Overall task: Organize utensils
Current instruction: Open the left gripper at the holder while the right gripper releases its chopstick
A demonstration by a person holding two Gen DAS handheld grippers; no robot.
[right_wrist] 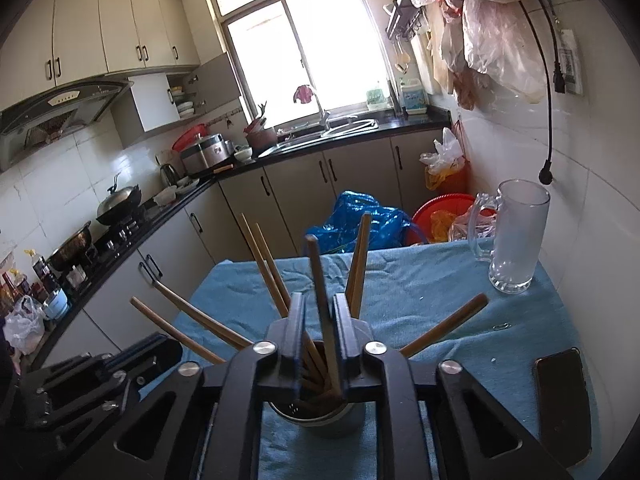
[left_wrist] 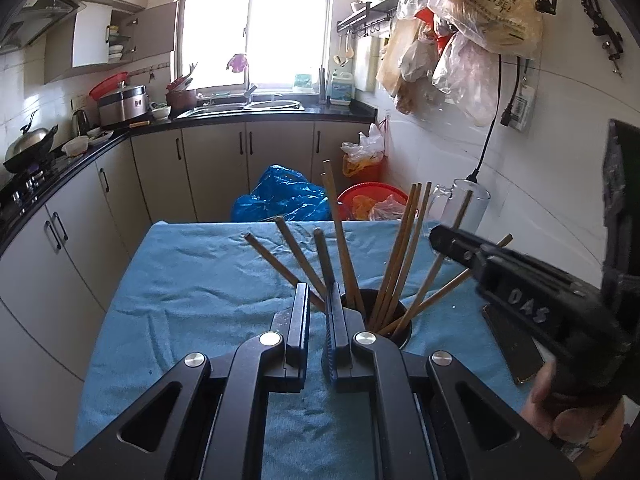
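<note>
We are at the chopstick stage of tidying the utensils: the dark holder stands on the blue cloth just right of the middle of the left wrist view, and a fan of wooden chopsticks leans out of it in every direction. In the right wrist view the same holder sits low in the centre, directly under our right gripper, whose jaws stand a little apart with one chopstick rising between them; whether the pads actually press on it we cannot tell, so we judge it either just placed or about to be let go. Our left gripper rests at the holder's near rim with a narrow gap between its jaws and nothing visibly in it, though a chopstick rises just beyond the tips; it seems to be steadying or waiting. A glass mug stands at the far right corner of the table, well apart, and a phone lies flat at the lower right. We see no loose chopsticks on the cloth, so the job looks nearly finished. Next, we think, the right gripper should part its jaws fully and lift straight up, clear of the splayed sticks, since a sideways pull could catch one and tip the holder.
</note>
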